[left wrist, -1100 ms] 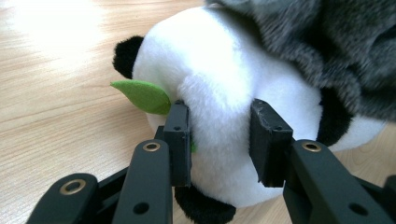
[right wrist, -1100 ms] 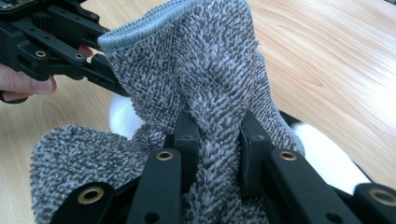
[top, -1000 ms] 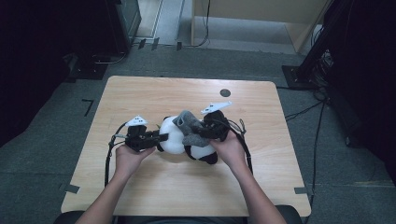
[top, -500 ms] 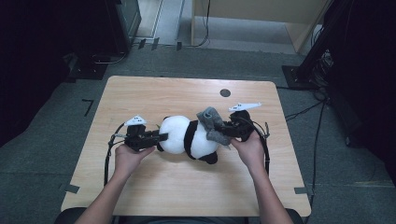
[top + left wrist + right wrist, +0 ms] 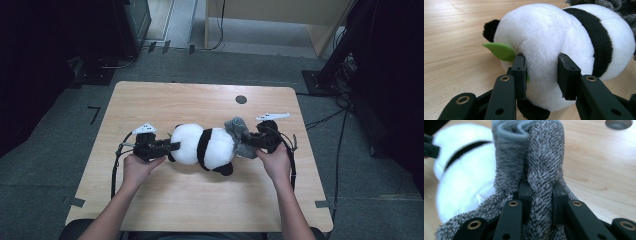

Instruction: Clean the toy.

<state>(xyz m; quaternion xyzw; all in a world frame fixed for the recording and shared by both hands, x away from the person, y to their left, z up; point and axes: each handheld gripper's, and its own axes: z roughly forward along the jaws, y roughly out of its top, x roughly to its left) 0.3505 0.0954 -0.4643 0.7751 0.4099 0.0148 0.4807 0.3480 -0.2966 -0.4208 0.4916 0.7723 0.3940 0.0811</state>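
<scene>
- High view: the plush panda (image 5: 202,146) lies on its side near the middle of the wooden table (image 5: 165,100), its head toward the person's left.
- A grey fleece garment (image 5: 239,135) bunches at the panda's rear end; nearly all the body is bare, so the stripping looks almost finished, with only the last bit left to pull free.
- Right gripper (image 5: 258,141) has its jaws pinched on a fold of that grey fleece (image 5: 544,170).
- Left gripper (image 5: 170,146) clamps the white head (image 5: 541,50) just beside a green felt leaf (image 5: 500,51), anchoring the toy.
- A dark round hole (image 5: 241,99) sits farther back in the tabletop.
</scene>
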